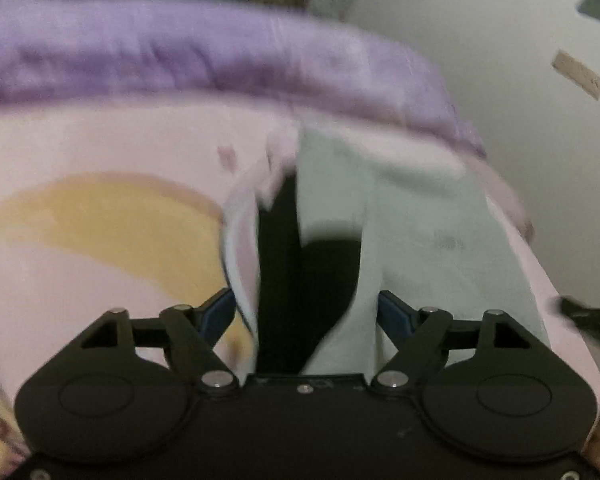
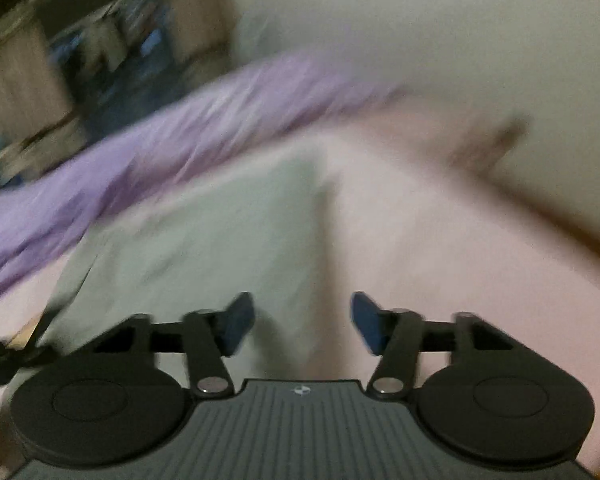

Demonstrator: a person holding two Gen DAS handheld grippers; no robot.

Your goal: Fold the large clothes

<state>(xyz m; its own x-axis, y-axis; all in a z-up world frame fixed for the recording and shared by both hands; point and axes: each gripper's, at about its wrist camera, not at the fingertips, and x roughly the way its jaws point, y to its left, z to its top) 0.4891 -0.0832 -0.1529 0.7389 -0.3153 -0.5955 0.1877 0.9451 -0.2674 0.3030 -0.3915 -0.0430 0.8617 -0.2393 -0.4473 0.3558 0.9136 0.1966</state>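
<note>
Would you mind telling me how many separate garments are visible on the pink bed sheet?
2, though blur may hide more: a pale grey-green garment between the left tongs, and a black garment lying partly under it.

The bed is spread with a pink sheet (image 1: 100, 140) printed with a broad yellow shape (image 1: 112, 220), and a purple blanket (image 1: 188, 52) lies bunched along its far edge. Beyond it stands a plain pale wall (image 1: 520, 92) with a small tan strip (image 1: 578, 75) stuck on it. Off to the side, wooden shelving (image 2: 24, 80) holds a dark, blurred clutter. The light is dim and soft throughout.
</note>
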